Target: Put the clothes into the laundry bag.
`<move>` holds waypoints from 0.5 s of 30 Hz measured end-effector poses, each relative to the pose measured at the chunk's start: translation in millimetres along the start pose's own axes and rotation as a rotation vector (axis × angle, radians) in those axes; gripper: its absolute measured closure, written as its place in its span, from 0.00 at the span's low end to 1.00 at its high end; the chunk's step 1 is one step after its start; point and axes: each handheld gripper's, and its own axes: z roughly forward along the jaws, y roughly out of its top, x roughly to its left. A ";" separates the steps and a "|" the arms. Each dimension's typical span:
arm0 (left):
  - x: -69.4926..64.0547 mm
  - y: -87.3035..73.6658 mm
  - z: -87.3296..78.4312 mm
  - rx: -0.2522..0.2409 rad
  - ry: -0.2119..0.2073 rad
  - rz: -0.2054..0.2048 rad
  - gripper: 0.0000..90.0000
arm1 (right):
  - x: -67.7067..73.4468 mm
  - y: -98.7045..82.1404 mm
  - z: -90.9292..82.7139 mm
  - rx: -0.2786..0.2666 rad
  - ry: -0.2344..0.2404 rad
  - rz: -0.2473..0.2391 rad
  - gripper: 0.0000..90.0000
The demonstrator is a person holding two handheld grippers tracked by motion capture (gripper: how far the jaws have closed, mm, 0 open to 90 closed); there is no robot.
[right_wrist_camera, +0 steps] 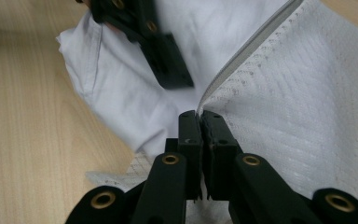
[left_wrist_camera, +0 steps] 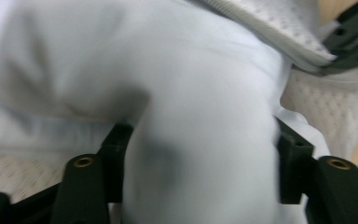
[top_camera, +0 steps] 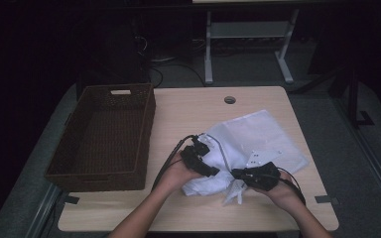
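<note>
On the table (top_camera: 188, 106), beside the basket (top_camera: 104, 136), the right gripper (right_wrist_camera: 199, 116) had its jaws pinched on the mesh bag's (right_wrist_camera: 303, 107) zipped edge while the left gripper (top_camera: 211, 171), jaws spread wide, straddled a bunched white garment (left_wrist_camera: 200, 121).

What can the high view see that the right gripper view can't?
The high view takes in the brown wicker basket at the table's left, the round hole near the table's far edge, the person's forearms, and the floor and desk legs beyond. The right gripper view gives a close look at the right hand-held gripper, its jaws pinched shut on the mesh bag's zipper edge, and at the mesh weave. Both views share the white cloth, the mesh bag, the wooden table and the left hand-held gripper.
</note>
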 end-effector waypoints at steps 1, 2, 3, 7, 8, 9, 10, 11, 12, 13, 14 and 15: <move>-0.3 -1.1 -5.2 -0.011 0.000 -0.001 0.37 | -0.9 -0.4 -0.7 -0.004 -0.004 0.002 0.96; -1.3 -2.4 -10.1 -0.024 0.003 -0.006 0.36 | -1.6 -0.7 -1.5 -0.004 -0.006 0.005 0.96; -2.0 -3.9 -15.2 -0.026 0.006 -0.004 0.35 | -2.5 -1.0 -2.0 -0.008 -0.009 0.006 0.96; -1.9 -11.2 -35.3 -0.047 0.006 -0.001 0.32 | -5.3 -2.2 -4.5 -0.009 -0.018 0.017 0.96; -0.2 -12.7 -40.2 -0.053 0.009 -0.006 0.32 | -5.9 -2.5 -5.0 -0.009 -0.020 0.017 0.96; 2.2 -14.0 -44.1 -0.055 0.013 -0.006 0.32 | -6.3 -2.9 -5.4 -0.009 -0.021 0.017 0.96; 4.6 -15.4 -47.0 -0.053 0.005 -0.013 0.34 | -6.5 -3.3 -5.9 -0.008 -0.021 0.019 0.96; 7.0 -17.0 -47.9 -0.046 -0.006 -0.016 0.36 | -6.5 -3.5 -6.4 -0.007 -0.022 0.018 0.96; 8.7 -18.4 -47.2 -0.031 -0.009 -0.017 0.36 | -6.6 -3.7 -6.7 -0.007 -0.023 0.018 0.96; 9.5 -20.0 -44.9 -0.012 -0.016 -0.016 0.37 | -6.8 -3.6 -6.9 -0.008 -0.023 0.017 0.96; 9.9 -21.5 -40.7 0.002 -0.038 -0.018 0.39 | -7.0 -3.5 -7.0 -0.010 -0.023 0.017 0.96; 10.0 -22.6 -35.3 0.015 -0.052 -0.017 0.43 | -7.1 -3.4 -7.1 -0.011 -0.024 0.017 0.96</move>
